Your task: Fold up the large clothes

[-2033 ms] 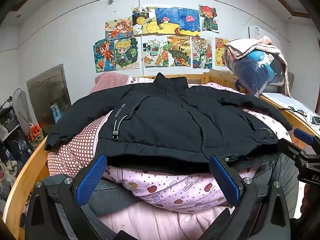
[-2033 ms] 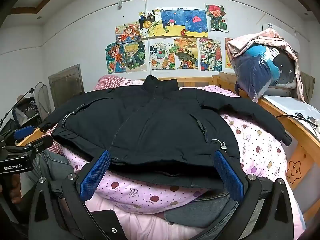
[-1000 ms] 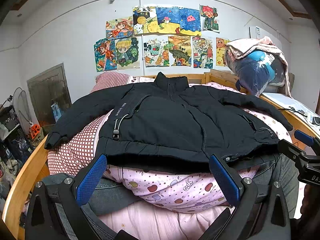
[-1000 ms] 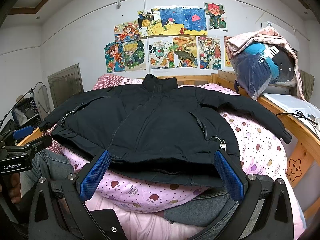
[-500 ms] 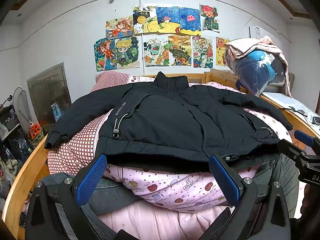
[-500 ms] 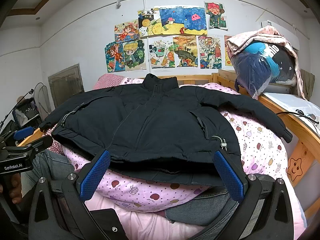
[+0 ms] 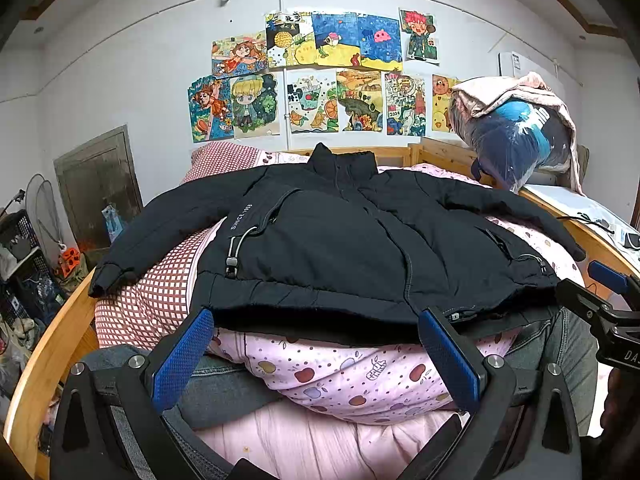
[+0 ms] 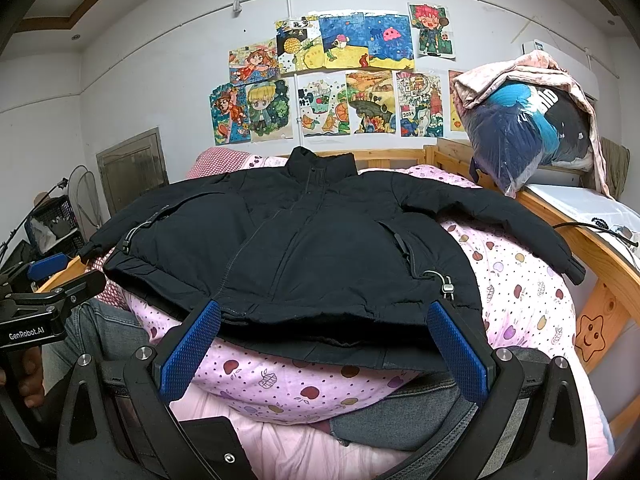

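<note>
Black padded jacket lay spread ahead of the left hand-held gripper and right hand-held gripper, both released; bulky, slippery fabric risked sliding off the mounded quilt mid-fold.

Jacket lies spread on the quilt, drawings on the wall behind

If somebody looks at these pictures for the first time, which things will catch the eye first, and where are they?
First comes the black jacket, spread flat with both sleeves out across the pink fruit-print quilt on the bed. Behind it, bright children's drawings cover the white wall. In the foreground the left gripper and right gripper are open just short of the jacket's hem, holding nothing.
</note>
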Available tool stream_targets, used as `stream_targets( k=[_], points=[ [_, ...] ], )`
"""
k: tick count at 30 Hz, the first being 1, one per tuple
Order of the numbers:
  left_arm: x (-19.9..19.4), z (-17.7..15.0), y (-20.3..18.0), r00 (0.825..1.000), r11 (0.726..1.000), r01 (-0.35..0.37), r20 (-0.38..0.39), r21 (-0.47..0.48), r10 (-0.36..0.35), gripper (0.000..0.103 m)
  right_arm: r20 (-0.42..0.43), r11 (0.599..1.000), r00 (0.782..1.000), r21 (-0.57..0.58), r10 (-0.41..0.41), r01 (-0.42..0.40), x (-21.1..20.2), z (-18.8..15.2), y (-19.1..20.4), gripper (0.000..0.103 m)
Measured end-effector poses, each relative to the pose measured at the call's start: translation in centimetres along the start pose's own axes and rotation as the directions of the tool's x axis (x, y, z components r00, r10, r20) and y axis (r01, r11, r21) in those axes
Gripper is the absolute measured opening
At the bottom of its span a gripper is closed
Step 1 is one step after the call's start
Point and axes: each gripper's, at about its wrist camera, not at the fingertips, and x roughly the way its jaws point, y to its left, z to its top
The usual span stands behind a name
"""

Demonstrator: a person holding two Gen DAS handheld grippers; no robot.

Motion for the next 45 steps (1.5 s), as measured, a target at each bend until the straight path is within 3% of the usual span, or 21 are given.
stream_targets(
  k=[23,33,37,42,45],
  points=[
    [0.0,0.0,0.0,1.0,1.0,0.0,-0.005,0.0,0.0,0.103,-0.003,1.0,1.0,0.006,-0.001,0.001,0.3,-0.4,-0.1,0.102],
    [2.3,-0.4,0.0,0.997,0.999,-0.045,-0.057,0.009,0.046,0.103,-0.055,1.0,0.998,0.024,-0.001,0.003,1.9,-0.4,-0.8,0.102],
    [4.1,1.0,0.0,0.992,0.997,-0.069,-0.101,0.026,0.072,0.103,-0.099,1.0,0.995,0.027,-0.004,0.007,3.6,0.4,-1.8,0.102],
    [6.9,4.0,0.0,0.985,0.993,-0.108,-0.133,0.046,0.113,0.103,-0.106,0.996,0.992,0.042,-0.074,0.079,5.9,3.3,-4.9,0.102],
    [8.4,6.2,-0.1,0.986,0.994,-0.098,-0.131,0.05,0.104,0.103,-0.117,0.988,0.986,0.083,-0.116,0.126,7.4,5.6,-7.7,0.102]
  ],
)
